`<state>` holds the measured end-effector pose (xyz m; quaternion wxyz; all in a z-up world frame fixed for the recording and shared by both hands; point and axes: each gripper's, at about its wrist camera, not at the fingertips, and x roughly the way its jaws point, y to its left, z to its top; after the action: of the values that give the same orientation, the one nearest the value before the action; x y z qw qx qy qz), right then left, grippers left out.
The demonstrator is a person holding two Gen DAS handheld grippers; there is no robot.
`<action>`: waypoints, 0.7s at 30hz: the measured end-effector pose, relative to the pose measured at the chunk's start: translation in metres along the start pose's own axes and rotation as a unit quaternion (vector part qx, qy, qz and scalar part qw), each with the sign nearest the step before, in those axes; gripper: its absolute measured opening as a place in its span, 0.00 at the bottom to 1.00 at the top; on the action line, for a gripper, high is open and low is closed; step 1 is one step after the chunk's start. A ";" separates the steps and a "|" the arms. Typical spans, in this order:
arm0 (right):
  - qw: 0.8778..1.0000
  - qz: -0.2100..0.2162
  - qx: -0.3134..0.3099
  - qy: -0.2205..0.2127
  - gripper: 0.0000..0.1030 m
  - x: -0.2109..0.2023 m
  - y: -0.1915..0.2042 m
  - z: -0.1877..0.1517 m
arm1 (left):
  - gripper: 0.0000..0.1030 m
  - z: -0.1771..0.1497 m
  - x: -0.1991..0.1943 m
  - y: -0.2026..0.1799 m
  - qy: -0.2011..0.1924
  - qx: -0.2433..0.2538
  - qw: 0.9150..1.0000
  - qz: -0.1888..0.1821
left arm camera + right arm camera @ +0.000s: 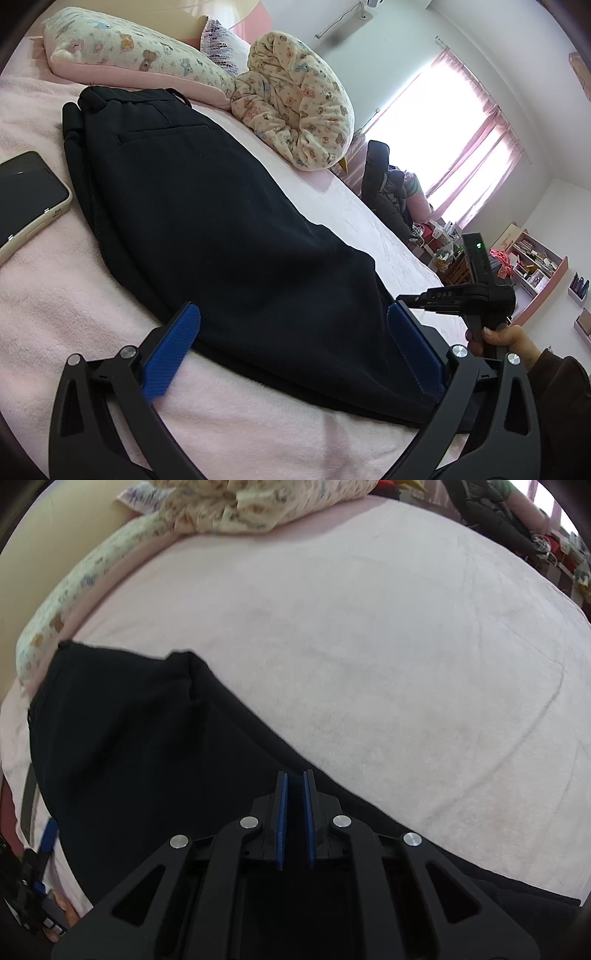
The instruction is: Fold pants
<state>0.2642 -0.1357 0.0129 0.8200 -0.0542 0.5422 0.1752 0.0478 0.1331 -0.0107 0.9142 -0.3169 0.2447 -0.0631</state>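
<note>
Black pants lie flat on a pink bed, waistband and back pocket at the far end near the pillows. My left gripper is wide open low over the near end of the pants, its blue pads on either side of the fabric. In the right wrist view my right gripper is nearly shut, with black fabric of the pants pinched between its blue pads at the pants' edge. The right gripper's body and the hand holding it also show in the left wrist view.
A phone in a cream case lies on the bed left of the pants. A bear-print pillow and a bundled bear-print blanket sit at the head. A chair with clothes and shelves stand beyond the bed's far side.
</note>
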 end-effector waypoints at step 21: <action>0.999 -0.044 -0.014 0.017 0.51 -0.013 0.000 -0.015 | 0.98 0.000 0.001 0.000 0.001 0.001 1.000 0.002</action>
<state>0.2467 -0.1432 0.0186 0.8165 -0.0926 0.5508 0.1462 0.0489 0.1328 -0.0111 0.9144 -0.3152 0.2462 -0.0618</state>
